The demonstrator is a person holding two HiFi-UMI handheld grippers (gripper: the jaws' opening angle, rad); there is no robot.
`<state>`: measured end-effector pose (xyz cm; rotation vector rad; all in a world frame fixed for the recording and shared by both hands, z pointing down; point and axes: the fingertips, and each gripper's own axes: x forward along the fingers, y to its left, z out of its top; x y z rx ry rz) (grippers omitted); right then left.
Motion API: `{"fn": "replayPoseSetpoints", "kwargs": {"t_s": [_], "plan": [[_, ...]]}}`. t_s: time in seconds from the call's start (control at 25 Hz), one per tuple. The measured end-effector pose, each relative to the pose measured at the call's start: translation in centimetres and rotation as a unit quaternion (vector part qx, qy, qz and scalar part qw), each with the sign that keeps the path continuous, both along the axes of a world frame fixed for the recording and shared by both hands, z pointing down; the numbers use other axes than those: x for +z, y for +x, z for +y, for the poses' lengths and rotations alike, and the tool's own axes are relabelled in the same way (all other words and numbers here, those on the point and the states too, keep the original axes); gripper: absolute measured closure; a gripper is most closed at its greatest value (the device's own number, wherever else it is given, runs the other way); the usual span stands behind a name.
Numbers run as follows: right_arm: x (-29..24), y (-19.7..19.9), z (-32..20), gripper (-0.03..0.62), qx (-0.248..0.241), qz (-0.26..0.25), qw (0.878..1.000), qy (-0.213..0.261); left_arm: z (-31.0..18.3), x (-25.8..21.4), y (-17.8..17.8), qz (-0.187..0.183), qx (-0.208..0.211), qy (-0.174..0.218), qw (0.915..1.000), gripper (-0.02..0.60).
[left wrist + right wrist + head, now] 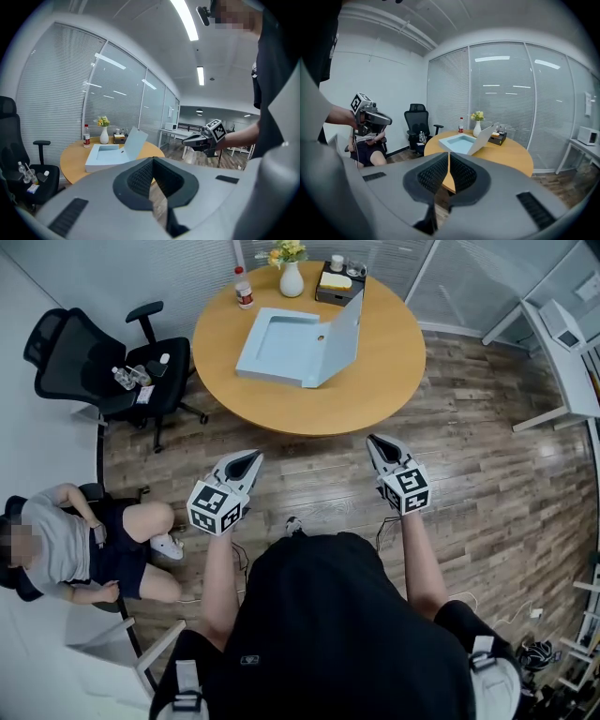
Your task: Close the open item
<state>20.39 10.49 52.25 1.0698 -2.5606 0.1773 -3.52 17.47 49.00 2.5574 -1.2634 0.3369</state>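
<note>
A light blue box [281,345] lies open on the round wooden table [375,381], its lid [343,332] standing up on the box's right side. The box [105,157] also shows in the left gripper view, and the box [460,143] in the right gripper view. Both grippers hover over the floor short of the table's near edge, well apart from the box. My left gripper [251,457] is shut and empty, its own jaws [152,161] meeting at the tips. My right gripper [373,440] is shut too, with only a thin slit between its pads [436,171].
On the table's far side stand a vase of flowers [292,277], a bottle [244,289] and a black box [339,282]. A black office chair [84,357] stands left of the table. A person [84,549] sits at the lower left. A white desk [562,352] is at the right.
</note>
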Motion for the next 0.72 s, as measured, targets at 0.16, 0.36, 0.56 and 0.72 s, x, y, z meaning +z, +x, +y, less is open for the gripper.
{"fn": "replayPoseSetpoints", "kwargs": {"t_s": [0.16,0.36,0.56,0.72], "plan": [[1.1,-1.1,-0.9,0.585,0.005,0.011,1.0,-0.007,-0.6,1.1,-1.4,0.005,0.003,-0.008,1.0,0.577],[1.8,-2.1,-2.6,0.585,0.009,0.014,1.0,-0.02,-0.9,1.7,-4.2,0.006,-0.015,-0.02,0.9997,0.577],[2.5,-3.5,-4.9,0.585,0.01,0.014,0.999,-0.027,-1.6,2.0,-7.2,0.006,-0.04,-0.028,0.9988,0.577],[3.0,-4.2,-7.5,0.585,0.003,0.01,0.999,-0.032,-3.3,2.3,-8.5,0.006,-0.062,-0.033,0.9975,0.577]]}}
